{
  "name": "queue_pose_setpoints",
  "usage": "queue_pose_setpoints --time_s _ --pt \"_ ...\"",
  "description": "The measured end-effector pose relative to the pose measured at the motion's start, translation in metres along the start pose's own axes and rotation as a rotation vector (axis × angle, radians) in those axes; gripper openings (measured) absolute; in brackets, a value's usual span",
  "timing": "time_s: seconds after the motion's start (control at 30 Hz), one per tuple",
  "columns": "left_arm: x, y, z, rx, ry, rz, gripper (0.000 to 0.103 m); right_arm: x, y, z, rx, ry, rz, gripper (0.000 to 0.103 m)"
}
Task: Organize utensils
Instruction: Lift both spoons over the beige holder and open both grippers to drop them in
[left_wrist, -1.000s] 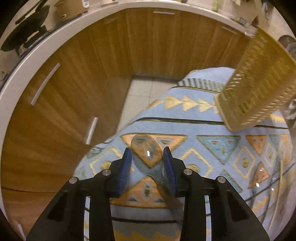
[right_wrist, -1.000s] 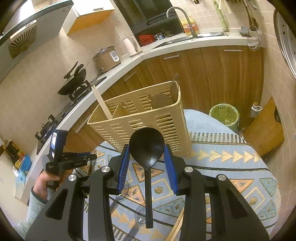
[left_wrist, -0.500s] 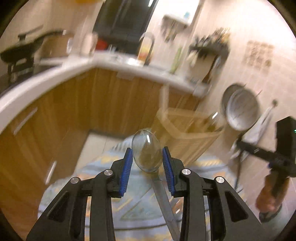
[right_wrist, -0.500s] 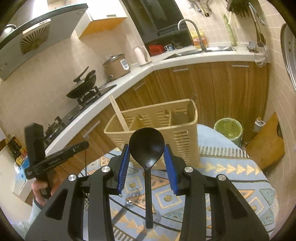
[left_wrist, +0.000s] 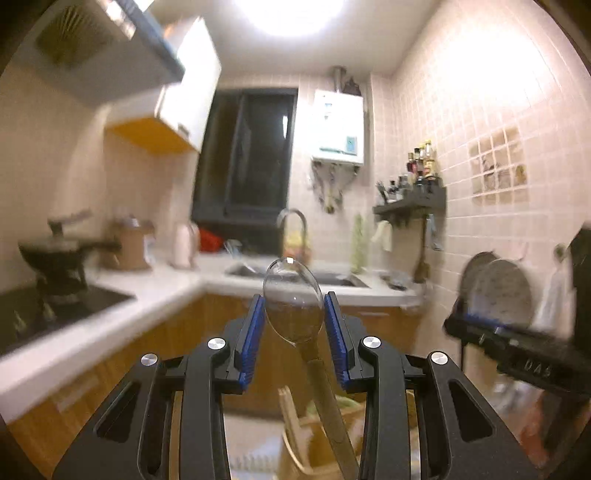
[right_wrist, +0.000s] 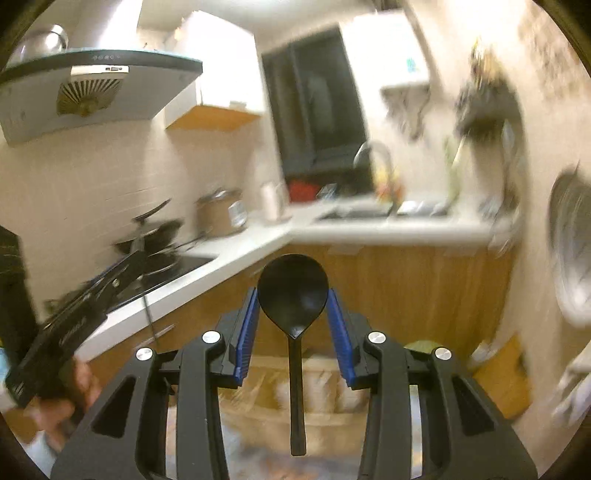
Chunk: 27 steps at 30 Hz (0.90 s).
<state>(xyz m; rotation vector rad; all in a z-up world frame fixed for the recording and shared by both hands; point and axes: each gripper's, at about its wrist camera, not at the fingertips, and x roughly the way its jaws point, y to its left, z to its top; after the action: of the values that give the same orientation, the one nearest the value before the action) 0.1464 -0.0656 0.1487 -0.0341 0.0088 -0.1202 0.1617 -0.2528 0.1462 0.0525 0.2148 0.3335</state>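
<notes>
Left wrist view: the left gripper (left_wrist: 293, 325) is clenched on a clear plastic spoon (left_wrist: 292, 299), bowl between the blue pads, handle hanging down over the blurred beige utensil basket (left_wrist: 317, 443). Farther off stand the white counter (left_wrist: 147, 299) and the sink (left_wrist: 295, 277). On the right wrist view, the right gripper (right_wrist: 292, 321) grasps a black spoon (right_wrist: 292, 291) by its bowl, above the same basket (right_wrist: 314, 398).

Black plastic left claw (left_wrist: 293, 321) and right claw (right_wrist: 291, 321), ribbed blue pads (silver screws)
</notes>
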Motion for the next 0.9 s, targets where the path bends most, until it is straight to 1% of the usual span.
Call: queue_pose_setpoints --time_s 0.07,0.13,0.17,0.27,0.33,0.37,0.47,0.6,0.73,0.8,0.9 --pt "0.011 -0.012 -0.006 0.049 -0.015 0.031 0.031 0.014 0.0 -0.002 -0.027 -0.022 -0.059 0.034" --pt "0.02 -0.016 -0.013 0.071 -0.025 0.054 0.031 0.027 -0.003 -0.009 -0.044 -0.039 -0.119 0.034" --pt "0.027 -0.02 -0.021 0.087 -0.032 0.076 0.031 0.034 -0.006 -0.013 -0.039 -0.041 -0.136 0.034" --pt "0.038 -0.02 -0.033 0.103 -0.035 0.118 0.031 0.055 -0.02 -0.024 0.027 -0.005 -0.135 0.034" --pt "0.043 -0.024 -0.04 0.121 -0.032 0.128 0.031 0.064 -0.027 -0.029 0.063 0.011 -0.13 0.034" --pt "0.043 -0.024 -0.043 0.13 -0.032 0.132 0.031 0.066 -0.03 -0.031 0.068 0.009 -0.14 0.034" --pt "0.045 -0.027 -0.051 0.159 -0.031 0.136 0.031 0.07 -0.037 -0.036 0.079 0.015 -0.15 0.034" --pt "0.049 -0.031 -0.059 0.156 -0.013 0.134 0.031 0.07 -0.042 -0.045 0.108 0.017 -0.141 0.034" --pt "0.05 -0.031 -0.07 0.16 0.012 0.13 0.031 0.074 -0.04 -0.052 0.108 0.019 -0.134 0.034" --pt "0.049 -0.03 -0.073 0.163 0.021 0.123 0.031 0.073 -0.039 -0.057 0.102 0.021 -0.133 0.034" --pt "0.045 -0.025 -0.076 0.149 0.037 0.088 0.033 0.067 -0.037 -0.063 0.083 0.024 -0.14 0.035"
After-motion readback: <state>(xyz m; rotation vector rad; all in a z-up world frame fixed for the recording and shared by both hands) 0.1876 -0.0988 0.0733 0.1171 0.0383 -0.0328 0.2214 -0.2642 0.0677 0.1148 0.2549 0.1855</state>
